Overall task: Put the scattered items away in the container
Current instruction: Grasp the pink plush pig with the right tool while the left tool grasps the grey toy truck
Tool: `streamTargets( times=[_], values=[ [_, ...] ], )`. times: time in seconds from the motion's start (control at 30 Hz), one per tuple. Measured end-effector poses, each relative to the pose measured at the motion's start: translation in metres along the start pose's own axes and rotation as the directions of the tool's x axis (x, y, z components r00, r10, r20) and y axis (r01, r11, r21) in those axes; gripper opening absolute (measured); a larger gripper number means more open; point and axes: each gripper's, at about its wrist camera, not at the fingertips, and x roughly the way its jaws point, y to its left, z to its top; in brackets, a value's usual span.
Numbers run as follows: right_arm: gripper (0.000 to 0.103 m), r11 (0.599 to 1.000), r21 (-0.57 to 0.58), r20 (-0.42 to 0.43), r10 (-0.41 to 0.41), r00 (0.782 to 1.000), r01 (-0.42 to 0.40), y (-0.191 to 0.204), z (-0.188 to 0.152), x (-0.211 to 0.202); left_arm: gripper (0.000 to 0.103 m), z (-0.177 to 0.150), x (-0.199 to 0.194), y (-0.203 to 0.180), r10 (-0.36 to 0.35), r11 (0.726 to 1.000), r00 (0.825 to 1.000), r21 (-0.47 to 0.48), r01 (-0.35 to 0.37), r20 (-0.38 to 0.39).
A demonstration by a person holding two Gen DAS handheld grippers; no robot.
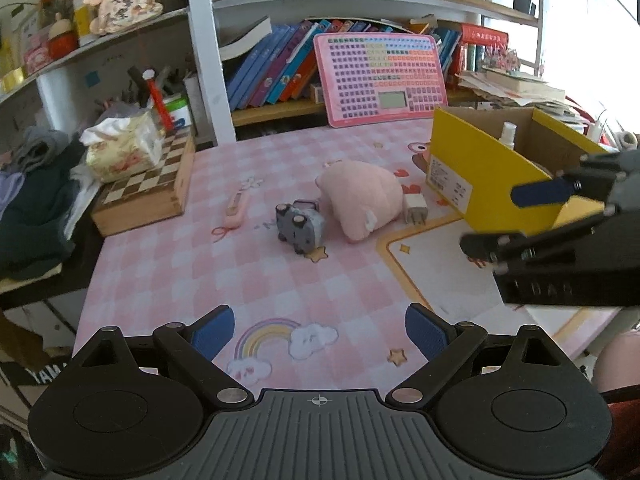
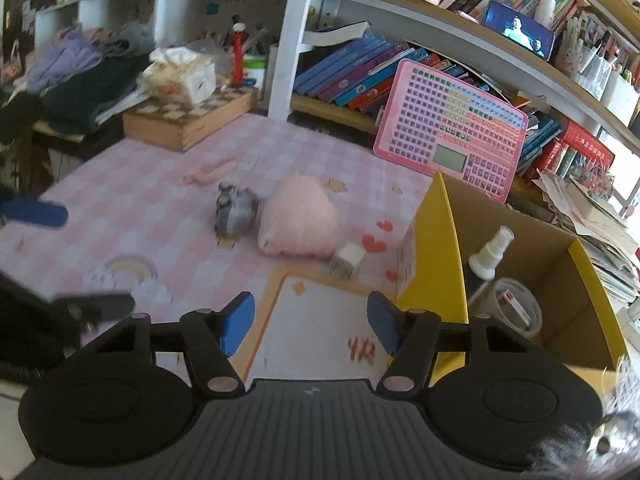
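Observation:
A pink plush toy (image 1: pixel 360 196) (image 2: pixel 298 222) lies mid-table on the pink checked mat. A small grey toy (image 1: pixel 299 226) (image 2: pixel 234 216) sits against its left side, a white plug adapter (image 1: pixel 416 208) (image 2: pixel 347 260) at its right, and a pink pen-like item (image 1: pixel 237 210) (image 2: pixel 210 172) further left. The yellow cardboard box (image 1: pixel 480 184) (image 2: pixel 436 248) stands at the right and holds a white spray bottle (image 2: pixel 490 254) and a tape roll (image 2: pixel 516 306). My left gripper (image 1: pixel 319 330) hovers open over the near mat, empty. My right gripper (image 2: pixel 311 322) (image 1: pixel 500 220) is open and empty beside the box's near corner.
A wooden chessboard box (image 1: pixel 148 188) with a tissue pack (image 1: pixel 120 152) on it sits at the left, by a pile of dark clothes (image 1: pixel 32 216). A pink keyboard toy (image 1: pixel 384 78) leans on the bookshelf behind. Loose papers (image 2: pixel 592 216) pile up beyond the box.

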Motion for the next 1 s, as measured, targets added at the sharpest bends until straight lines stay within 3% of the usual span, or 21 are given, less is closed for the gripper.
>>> streamTargets(
  times=[0.3, 0.4, 0.57, 1.0],
  values=[
    [0.062, 0.995, 0.058, -0.015, 0.083, 0.996, -0.082, -0.014, 0.032, 0.038, 0.094, 0.017, 0.041, 0.004, 0.011, 1.000, 1.000, -0.005, -0.012, -0.018],
    [0.068, 0.991, 0.071, -0.034, 0.119, 0.992, -0.116, -0.016, 0.041, 0.053, 0.093, 0.024, 0.055, 0.008, 0.035, 0.999, 0.999, -0.024, -0.035, -0.005],
    [0.071, 0.985, 0.081, -0.056, 0.154, 0.986, -0.149, -0.017, 0.056, 0.078, 0.083, 0.038, 0.082, 0.017, 0.057, 0.996, 0.998, -0.069, -0.057, -0.004],
    [0.075, 0.978, 0.137, -0.132, 0.177, 0.975, -0.159, -0.028, 0.086, 0.142, 0.067, 0.057, 0.149, 0.018, 0.046, 0.999, 0.997, -0.013, -0.046, -0.065]
  ],
)
